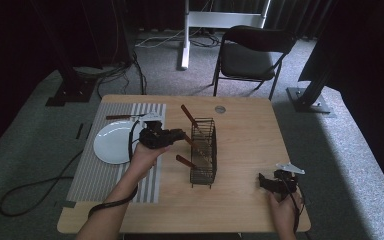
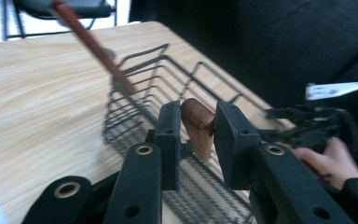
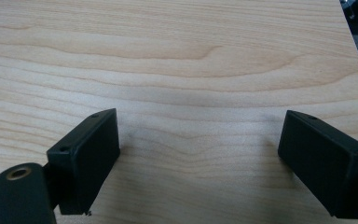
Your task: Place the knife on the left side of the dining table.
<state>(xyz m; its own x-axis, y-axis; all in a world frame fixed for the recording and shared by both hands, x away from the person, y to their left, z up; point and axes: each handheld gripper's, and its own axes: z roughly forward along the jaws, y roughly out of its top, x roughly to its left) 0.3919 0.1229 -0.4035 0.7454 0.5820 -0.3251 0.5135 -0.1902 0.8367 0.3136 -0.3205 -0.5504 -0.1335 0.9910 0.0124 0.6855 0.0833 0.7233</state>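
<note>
Wooden-handled utensil (image 2: 198, 122) sits between the left hand-held gripper (image 2: 193, 140) jaws, apparently gripped over the wire basket (image 1: 203, 150); right hand-held gripper (image 3: 198, 158) idles released; next looks like lifting it out

Black claws (image 2: 192, 140), brass rivets, blk cables

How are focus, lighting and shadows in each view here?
High view: dim, dark surround, table evenly lit. Left gripper view: upper handle blurred, basket soft, its shadow on the wood. Right gripper view: sharp wood grain, faint shadows beside the right gripper.
</note>
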